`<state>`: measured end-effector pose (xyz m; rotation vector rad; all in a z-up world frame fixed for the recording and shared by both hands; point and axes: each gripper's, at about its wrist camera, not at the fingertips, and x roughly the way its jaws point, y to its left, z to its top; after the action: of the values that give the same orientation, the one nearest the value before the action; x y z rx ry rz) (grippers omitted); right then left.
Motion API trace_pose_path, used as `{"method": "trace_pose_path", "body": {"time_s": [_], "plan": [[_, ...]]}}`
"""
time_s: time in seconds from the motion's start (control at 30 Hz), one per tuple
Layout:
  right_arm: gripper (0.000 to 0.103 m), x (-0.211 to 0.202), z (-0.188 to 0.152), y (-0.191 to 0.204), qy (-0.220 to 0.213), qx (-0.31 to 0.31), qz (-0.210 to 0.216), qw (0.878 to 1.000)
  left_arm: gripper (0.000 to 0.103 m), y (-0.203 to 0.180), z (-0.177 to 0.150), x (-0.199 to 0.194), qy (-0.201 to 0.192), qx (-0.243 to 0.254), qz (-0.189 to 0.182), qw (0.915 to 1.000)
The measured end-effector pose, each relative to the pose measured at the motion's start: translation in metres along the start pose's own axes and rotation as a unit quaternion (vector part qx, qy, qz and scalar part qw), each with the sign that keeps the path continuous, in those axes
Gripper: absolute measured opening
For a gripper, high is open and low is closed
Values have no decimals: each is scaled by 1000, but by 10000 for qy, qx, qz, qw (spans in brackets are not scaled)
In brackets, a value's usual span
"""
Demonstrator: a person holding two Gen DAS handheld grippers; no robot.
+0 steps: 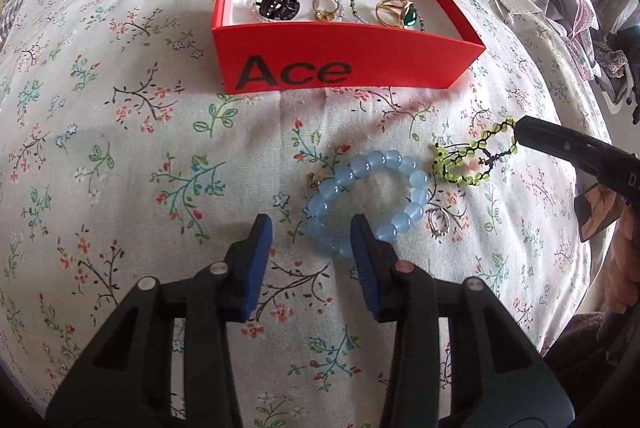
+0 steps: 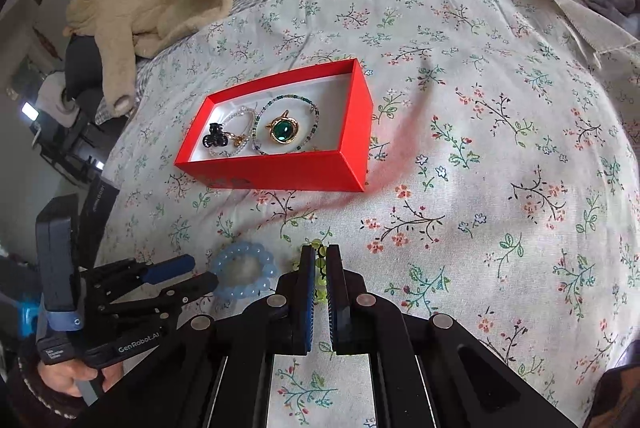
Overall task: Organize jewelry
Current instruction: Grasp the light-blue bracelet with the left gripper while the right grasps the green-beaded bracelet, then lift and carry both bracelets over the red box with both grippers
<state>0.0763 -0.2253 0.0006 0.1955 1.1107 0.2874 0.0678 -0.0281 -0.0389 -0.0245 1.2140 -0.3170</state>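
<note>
Fingers of your right gripper (image 2: 318,260) are pinching the green beaded bracelet (image 1: 468,160) by its cord, just right of the blue bead bracelet (image 1: 360,200) on the floral bedspread (image 1: 120,148). You are probably lifting it next, so be raising slowly until its loops are clearing the red box (image 1: 340,64) wall. Your left gripper (image 1: 312,244) is hovering spread, around nothing.

The right gripper (image 2: 319,260) covered most of the green beaded bracelet (image 2: 320,260) in its own view — only a few beads showed. The left gripper's right finger (image 1: 366,264) hid part of the blue bead bracelet (image 1: 362,188). A small charm (image 1: 313,182) beside it was too small to identify.
</note>
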Motion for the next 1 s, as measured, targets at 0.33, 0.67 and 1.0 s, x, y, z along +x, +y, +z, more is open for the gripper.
{"method": "trace_pose_path", "body": {"time_s": [0.33,0.67,1.0], "plan": [[5,4,-6,-9,155,35,-60,9999,28,-20,-5,14,184,150,471,9986],[5,5,-5,3,150,13,-32,9999,13,6,-17,3,404,-378,-189,9983],[5,-12,1,15,-120,12,39,9999,13,21,-16,-43,31,-479,-608,9970]]}}
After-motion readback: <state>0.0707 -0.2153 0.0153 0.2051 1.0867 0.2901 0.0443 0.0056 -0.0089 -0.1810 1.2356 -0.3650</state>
